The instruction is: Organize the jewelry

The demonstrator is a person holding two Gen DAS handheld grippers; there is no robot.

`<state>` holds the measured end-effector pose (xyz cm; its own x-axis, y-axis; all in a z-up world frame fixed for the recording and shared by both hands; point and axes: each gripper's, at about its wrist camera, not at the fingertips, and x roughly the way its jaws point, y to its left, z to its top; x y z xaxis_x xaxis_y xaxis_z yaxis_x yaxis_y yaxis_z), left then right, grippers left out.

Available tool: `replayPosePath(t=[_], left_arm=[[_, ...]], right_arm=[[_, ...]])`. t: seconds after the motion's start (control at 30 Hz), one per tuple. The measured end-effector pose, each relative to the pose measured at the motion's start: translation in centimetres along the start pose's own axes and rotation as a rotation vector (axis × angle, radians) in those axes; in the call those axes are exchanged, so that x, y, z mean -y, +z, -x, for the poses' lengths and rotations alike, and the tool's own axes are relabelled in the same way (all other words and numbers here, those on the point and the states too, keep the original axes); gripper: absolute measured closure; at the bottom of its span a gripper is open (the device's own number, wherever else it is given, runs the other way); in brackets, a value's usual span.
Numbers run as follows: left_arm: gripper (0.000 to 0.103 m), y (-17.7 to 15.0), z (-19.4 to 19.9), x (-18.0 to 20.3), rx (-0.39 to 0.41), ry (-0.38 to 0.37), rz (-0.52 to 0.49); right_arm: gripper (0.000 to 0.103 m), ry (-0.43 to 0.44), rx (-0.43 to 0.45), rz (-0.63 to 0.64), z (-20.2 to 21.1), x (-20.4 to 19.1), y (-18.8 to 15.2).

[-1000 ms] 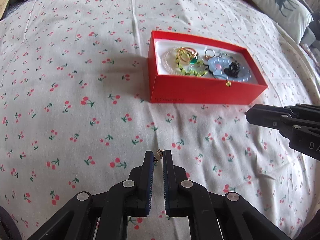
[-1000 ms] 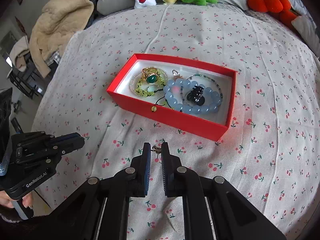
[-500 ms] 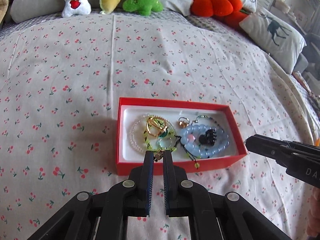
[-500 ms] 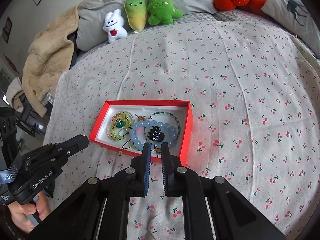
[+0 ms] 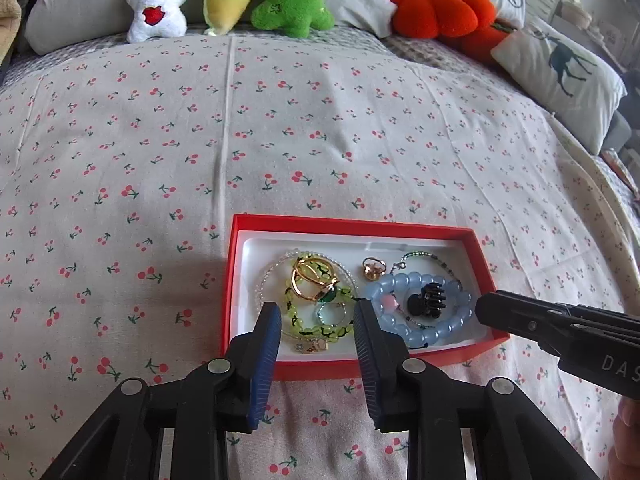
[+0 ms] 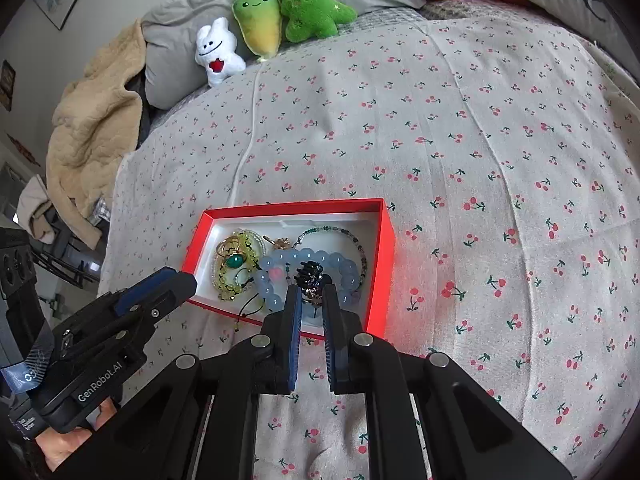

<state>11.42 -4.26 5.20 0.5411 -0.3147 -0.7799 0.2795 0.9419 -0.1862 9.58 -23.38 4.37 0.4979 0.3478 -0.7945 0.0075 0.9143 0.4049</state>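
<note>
A red box (image 5: 478, 246) with a white lining lies on the cherry-print bedsheet. In it are a blue bead bracelet (image 5: 452, 326), a black hair claw (image 5: 426, 300), gold rings (image 5: 314, 280), a green bead bracelet (image 5: 312, 330) and a small earring (image 5: 310, 346). My left gripper (image 5: 318, 314) is open and empty above the box's near left part. My right gripper (image 6: 311, 293) is over the box's near edge (image 6: 384, 272), its jaws narrowly apart with a small gold earring (image 6: 312, 299) between the tips.
Plush toys (image 5: 158, 4), an orange pumpkin cushion (image 5: 434, 10) and a deer-print pillow (image 5: 560, 62) line the far side of the bed. A beige blanket (image 6: 92, 128) lies at the far left in the right wrist view.
Both grippers rose from the sheet and moved over the red box. My left gripper opened and its small earring now lies in the box. The right gripper's jaws have parted a little.
</note>
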Motion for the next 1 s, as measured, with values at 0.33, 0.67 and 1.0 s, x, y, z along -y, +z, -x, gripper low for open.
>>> replayPosePath(t=[0.33,0.67,1.0], left_arm=[[0.027,-1.1,1.1,-0.8,-0.038,0.037,0.033],[0.001,-2.4,2.8,-0.7,-0.101,0.122,0.064],[0.001,-5.1,4.3,-1.0,-0.138,0.314,0.12]], right_arm=[[0.081,0.006,0.007,0.01,0.4,-0.7,0.8],[0.045,-0.096,0.022,-0.045,3.7,-0.6,0.1],[0.0,-0.318,0.02,-0.021,7.9,-2.0,-4.5]])
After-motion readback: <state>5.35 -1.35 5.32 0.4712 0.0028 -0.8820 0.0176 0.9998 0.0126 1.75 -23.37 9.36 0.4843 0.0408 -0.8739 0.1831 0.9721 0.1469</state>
